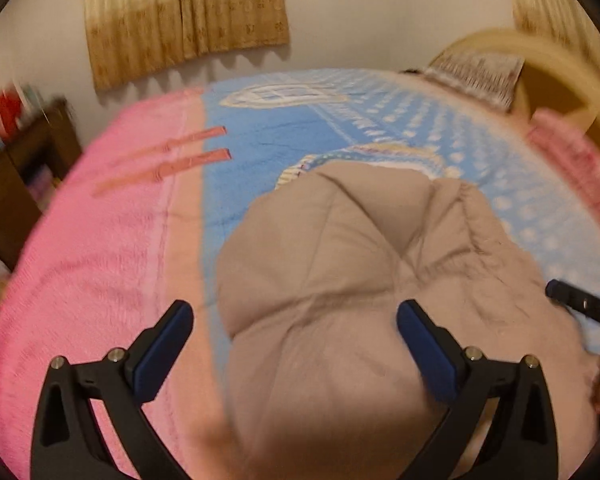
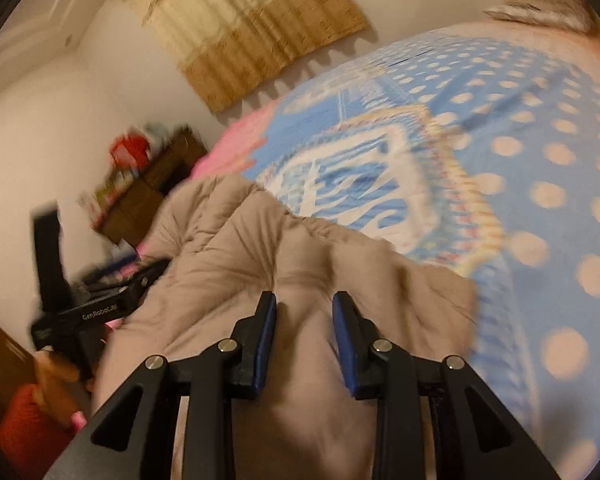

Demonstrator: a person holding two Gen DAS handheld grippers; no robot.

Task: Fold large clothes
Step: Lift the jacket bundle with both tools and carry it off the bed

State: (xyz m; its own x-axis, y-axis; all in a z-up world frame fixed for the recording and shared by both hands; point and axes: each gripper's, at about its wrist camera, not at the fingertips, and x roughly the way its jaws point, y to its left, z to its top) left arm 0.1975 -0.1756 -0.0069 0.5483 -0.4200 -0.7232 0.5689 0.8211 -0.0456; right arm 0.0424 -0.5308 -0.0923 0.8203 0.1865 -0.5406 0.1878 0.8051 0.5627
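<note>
A puffy beige quilted jacket point(image 1: 340, 280) lies bunched on the bed. In the left wrist view my left gripper point(image 1: 294, 316) hangs just above its near end, jaws wide open and nothing between them. In the right wrist view my right gripper point(image 2: 304, 300) has its blue pads point(image 2: 266, 332) narrowly apart, with a thick fold of the jacket point(image 2: 260, 248) filling the gap and creases running into the left pad. The right gripper's black tip point(image 1: 580, 304) shows at the jacket's right edge.
The bed carries a blue dotted blanket point(image 2: 520, 160) and a pink blanket point(image 1: 92, 240). A dark wooden shelf point(image 1: 24, 176) stands by the far wall under a tan curtain point(image 1: 184, 20). A hand point(image 2: 56, 372) with a red sleeve holds the left tool's body point(image 2: 80, 312).
</note>
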